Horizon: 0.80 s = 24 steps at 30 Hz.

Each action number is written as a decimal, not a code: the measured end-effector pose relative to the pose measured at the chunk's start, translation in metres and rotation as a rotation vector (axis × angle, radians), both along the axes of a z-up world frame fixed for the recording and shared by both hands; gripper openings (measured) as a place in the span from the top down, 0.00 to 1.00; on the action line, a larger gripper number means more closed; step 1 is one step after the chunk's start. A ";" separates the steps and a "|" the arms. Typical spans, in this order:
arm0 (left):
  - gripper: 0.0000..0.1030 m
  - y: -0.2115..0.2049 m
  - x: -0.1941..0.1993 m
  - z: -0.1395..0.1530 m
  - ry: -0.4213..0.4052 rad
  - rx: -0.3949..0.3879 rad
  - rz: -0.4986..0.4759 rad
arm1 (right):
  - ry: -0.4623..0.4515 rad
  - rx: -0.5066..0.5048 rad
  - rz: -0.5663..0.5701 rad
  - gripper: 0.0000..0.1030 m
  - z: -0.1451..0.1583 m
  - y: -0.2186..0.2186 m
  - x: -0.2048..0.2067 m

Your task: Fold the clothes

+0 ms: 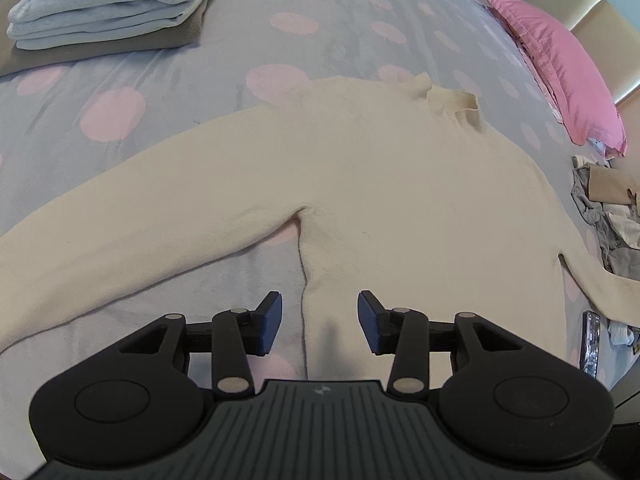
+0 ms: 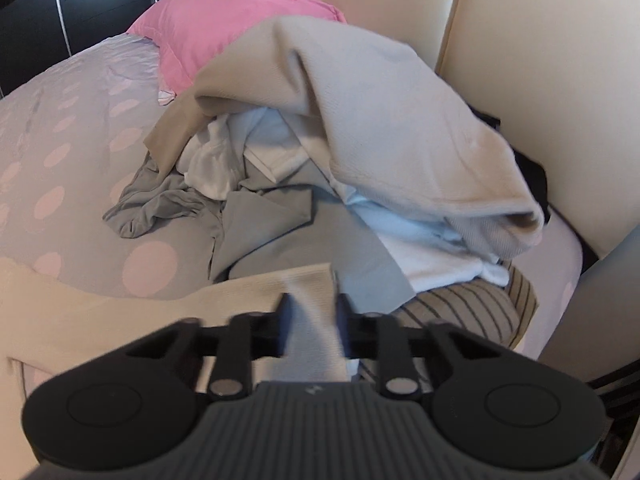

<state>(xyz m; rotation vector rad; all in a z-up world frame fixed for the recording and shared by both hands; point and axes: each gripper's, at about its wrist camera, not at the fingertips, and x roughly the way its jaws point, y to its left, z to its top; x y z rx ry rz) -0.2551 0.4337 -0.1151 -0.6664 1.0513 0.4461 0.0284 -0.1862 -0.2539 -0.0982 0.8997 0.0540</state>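
While left tongs (image 1: 320,322) gape, sweater (image 1: 360,184) side edge lies between.

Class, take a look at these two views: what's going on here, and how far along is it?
A person with a gripper in each hand is folding laundry on a spotted bed. A cream sweater lies spread flat, not yet folded. The left gripper hovers with its jaws open over the sweater's side edge. The right gripper has closed on the sweater's sleeve cuff. A folded stack and an unfolded heap wait nearby.

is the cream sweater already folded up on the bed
No, the cream sweater lies spread flat on the dotted bedspread, one sleeve stretched out sideways.
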 end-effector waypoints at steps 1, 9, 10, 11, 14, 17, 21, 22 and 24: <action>0.62 -0.001 0.000 0.001 -0.002 0.002 -0.004 | -0.009 0.009 0.007 0.97 0.005 0.003 -0.003; 0.62 -0.009 0.000 0.008 0.011 0.026 -0.026 | -0.056 0.067 0.218 0.97 0.064 0.068 -0.036; 0.62 -0.010 0.000 0.009 0.013 0.033 -0.030 | -0.059 0.075 0.247 0.97 0.070 0.080 -0.042; 0.62 -0.010 0.000 0.010 0.017 0.039 -0.033 | -0.062 0.083 0.276 0.97 0.077 0.093 -0.047; 0.62 -0.012 -0.001 0.012 0.037 0.056 -0.040 | -0.061 0.127 0.359 0.97 0.097 0.132 -0.062; 0.62 -0.009 -0.003 0.015 0.057 0.037 -0.051 | -0.064 0.169 0.438 0.97 0.118 0.174 -0.074; 0.62 -0.003 -0.005 0.019 0.071 0.060 -0.070 | -0.090 0.206 0.536 0.97 0.141 0.233 -0.088; 0.62 -0.002 -0.006 0.019 0.065 0.069 -0.068 | -0.090 0.222 0.557 0.97 0.145 0.248 -0.091; 0.62 0.003 -0.007 0.017 0.052 0.064 -0.052 | -0.081 0.261 0.601 0.97 0.150 0.277 -0.098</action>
